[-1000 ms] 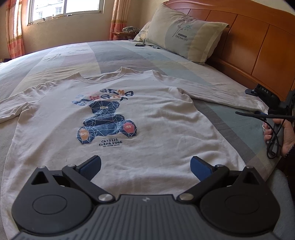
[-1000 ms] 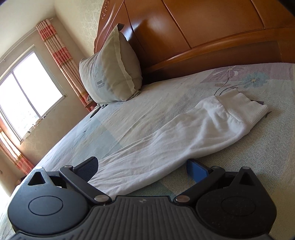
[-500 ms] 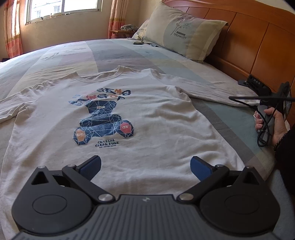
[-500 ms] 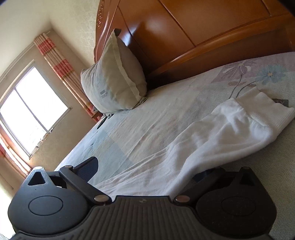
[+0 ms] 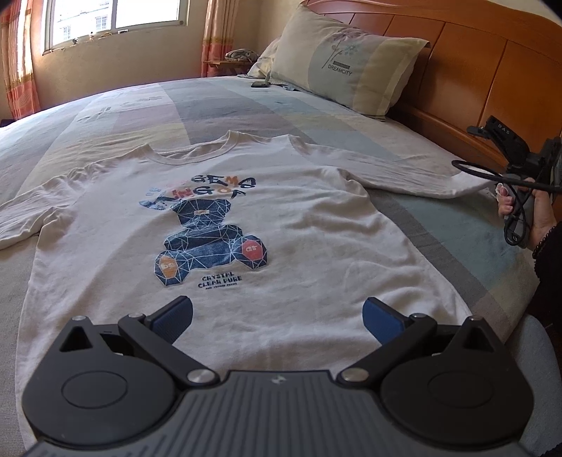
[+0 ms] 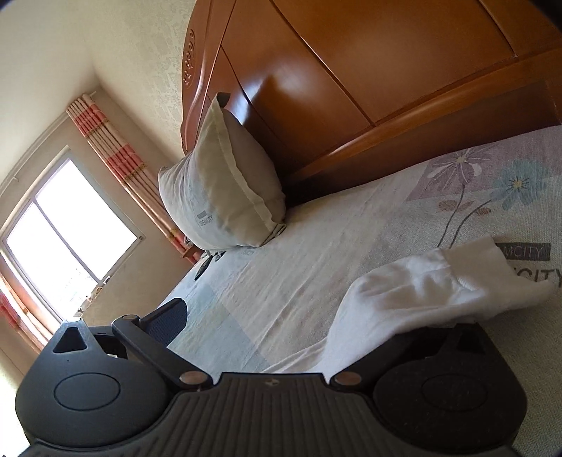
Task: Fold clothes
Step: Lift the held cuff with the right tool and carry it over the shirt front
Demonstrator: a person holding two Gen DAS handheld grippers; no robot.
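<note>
Spread flat across the bed (image 5: 217, 105), printed side up, lies the white shirt (image 5: 281, 246), my left gripper (image 5: 277, 316) gaping over its hem. My right gripper (image 6: 298, 334) has its fingers spread wide, one under the sleeve (image 6: 439, 288); I judge folding begins here, so next I pinch and carry it inward.

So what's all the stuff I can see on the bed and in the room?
shirt: one, white with blue bear print, spread flat on bed
sleeve: one, white, lying over right tongs' far finger
pillow: one, cream and grey, against headboard
bed cover: one, pastel patches, under shirt
headboard: one, orange-brown wood
window: one, bright, far wall
curtains: red-striped, beside window
left tongs: open, above shirt hem
right tongs: open, at sleeve
hand: one, holding right tongs
</note>
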